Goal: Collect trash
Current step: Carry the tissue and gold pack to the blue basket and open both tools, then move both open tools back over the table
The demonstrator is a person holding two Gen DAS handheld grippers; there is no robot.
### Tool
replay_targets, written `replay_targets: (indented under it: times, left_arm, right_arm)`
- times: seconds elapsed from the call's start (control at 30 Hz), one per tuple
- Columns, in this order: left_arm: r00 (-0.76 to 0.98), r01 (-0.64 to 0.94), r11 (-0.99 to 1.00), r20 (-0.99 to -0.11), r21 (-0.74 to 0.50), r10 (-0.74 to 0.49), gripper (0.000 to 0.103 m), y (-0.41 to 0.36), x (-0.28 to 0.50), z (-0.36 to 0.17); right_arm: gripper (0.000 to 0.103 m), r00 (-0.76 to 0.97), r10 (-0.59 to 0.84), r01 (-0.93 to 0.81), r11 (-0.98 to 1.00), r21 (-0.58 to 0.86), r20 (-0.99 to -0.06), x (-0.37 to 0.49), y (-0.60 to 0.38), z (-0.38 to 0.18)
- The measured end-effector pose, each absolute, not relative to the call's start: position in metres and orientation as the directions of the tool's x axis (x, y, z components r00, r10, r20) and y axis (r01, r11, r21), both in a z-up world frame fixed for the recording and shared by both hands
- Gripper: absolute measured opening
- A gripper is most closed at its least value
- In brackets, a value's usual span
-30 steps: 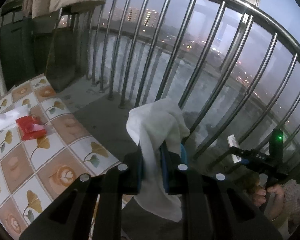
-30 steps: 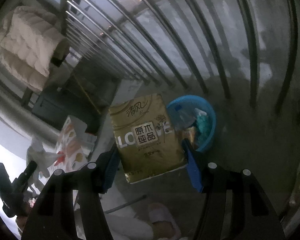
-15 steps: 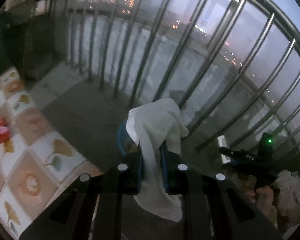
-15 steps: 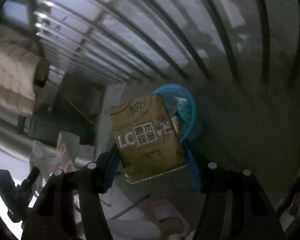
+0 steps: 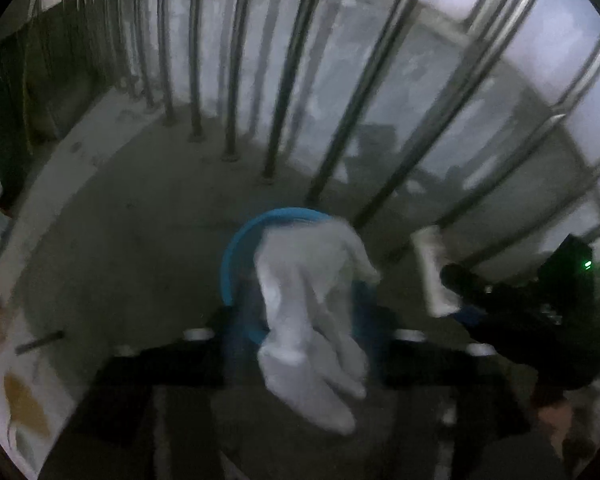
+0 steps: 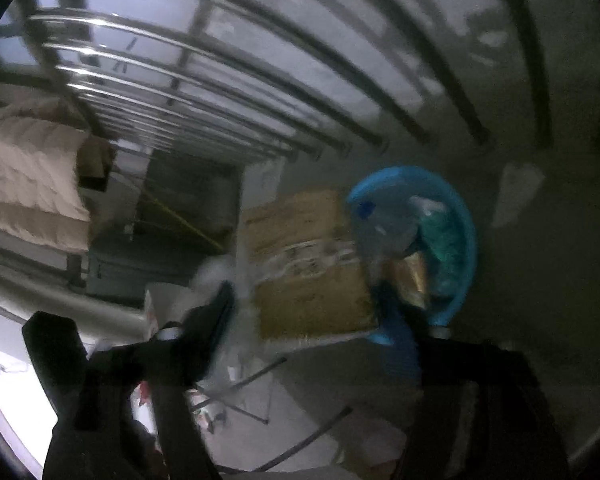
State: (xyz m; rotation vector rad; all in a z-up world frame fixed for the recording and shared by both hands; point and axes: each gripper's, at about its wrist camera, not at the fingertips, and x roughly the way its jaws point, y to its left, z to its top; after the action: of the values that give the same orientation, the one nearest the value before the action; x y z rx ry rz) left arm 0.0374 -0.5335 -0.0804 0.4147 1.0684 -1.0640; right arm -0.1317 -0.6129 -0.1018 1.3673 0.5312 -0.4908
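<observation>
Crumpled white tissue, soft and limp, pinched in left gripper, jaws clenched on it; long axis dangling downward. Round blue plastic basin directly beyond and beneath jaws, rim peeking behind tissue.

Right wrist view: flat gold tissue pack, glossy wrapper, clamped between right gripper fingers, just left of basin, edge overlapping rim. Right looks nearer; blur heavy.

Metal balcony railing across the far side, grey concrete floor below it, a cream quilted duvet hanging far left
</observation>
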Motion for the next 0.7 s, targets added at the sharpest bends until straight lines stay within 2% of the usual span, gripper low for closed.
replay_targets:
  times: [0.13, 0.27, 0.33, 0.53, 0.7]
  left_arm:
    - [0.095, 0.848, 0.501, -0.879, -0.174, -0.466, 0.063, -0.541, 0.043, -0.095]
    - [0.144, 0.885, 0.452, -0.858, -0.112, -0.493, 0.071, -0.526, 0.031, -0.076]
    - [0.178, 0.900, 0.432, -0.852, -0.062, -0.493, 0.072, -0.517, 0.025, -0.065]
    - [0.147, 0.899, 0.417, -0.809, -0.130, -0.569, 0.072, -0.466, 0.018, -0.022]
    - [0.204, 0.885, 0.444, -0.736, -0.143, -0.645, 0.077, -0.397, 0.011, 0.016]
  right_arm:
    - [0.080, 0.708, 0.068, 0.698, 0.089, 0.711, -0.703, -0.110, -0.620, -0.150]
    - [0.080, 0.700, 0.093, 0.705, 0.069, 0.706, -0.708, -0.122, -0.605, -0.163]
    - [0.080, 0.696, 0.092, 0.708, 0.079, 0.702, -0.712, -0.130, -0.598, -0.161]
    - [0.080, 0.691, 0.086, 0.706, 0.135, 0.695, -0.718, -0.144, -0.577, -0.137]
    - [0.080, 0.691, 0.066, 0.690, 0.236, 0.684, -0.720, -0.141, -0.561, -0.106]
